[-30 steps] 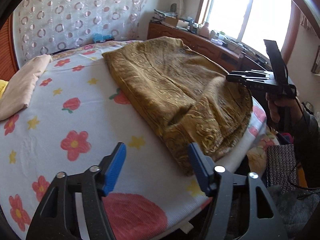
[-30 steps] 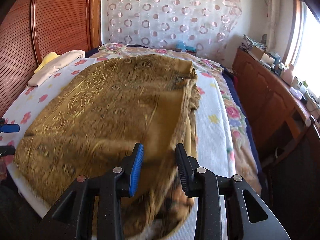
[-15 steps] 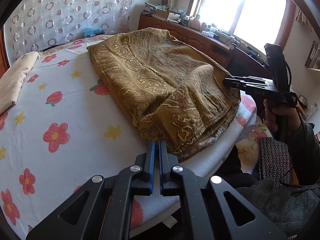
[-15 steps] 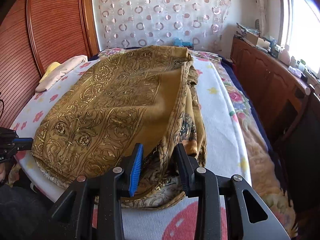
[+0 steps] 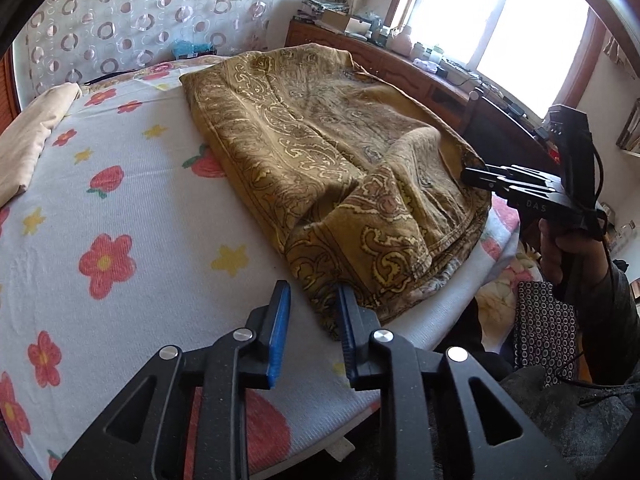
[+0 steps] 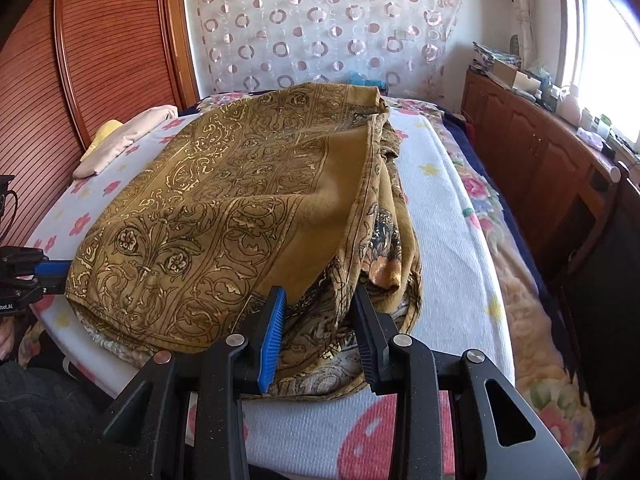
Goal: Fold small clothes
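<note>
While the folded golden patterned cloth (image 6: 224, 216) lies lengthwise on the flowered bed (image 5: 120, 208), its long axis running from the near edge toward the curtain, the left tongs (image 5: 310, 320), just reopened, stand empty at its near corner and the right tongs (image 6: 320, 328) gape around its bunched near-right corner.

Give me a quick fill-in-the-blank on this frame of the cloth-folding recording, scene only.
1. The golden cloth lies on a sheet printed with red flowers and yellow ____.
2. Daylight enters through a ____ above the wooden cabinet.
3. In the right wrist view, the beige bundle lies to the cloth's ____.

Missing words: stars; window; left.
</note>
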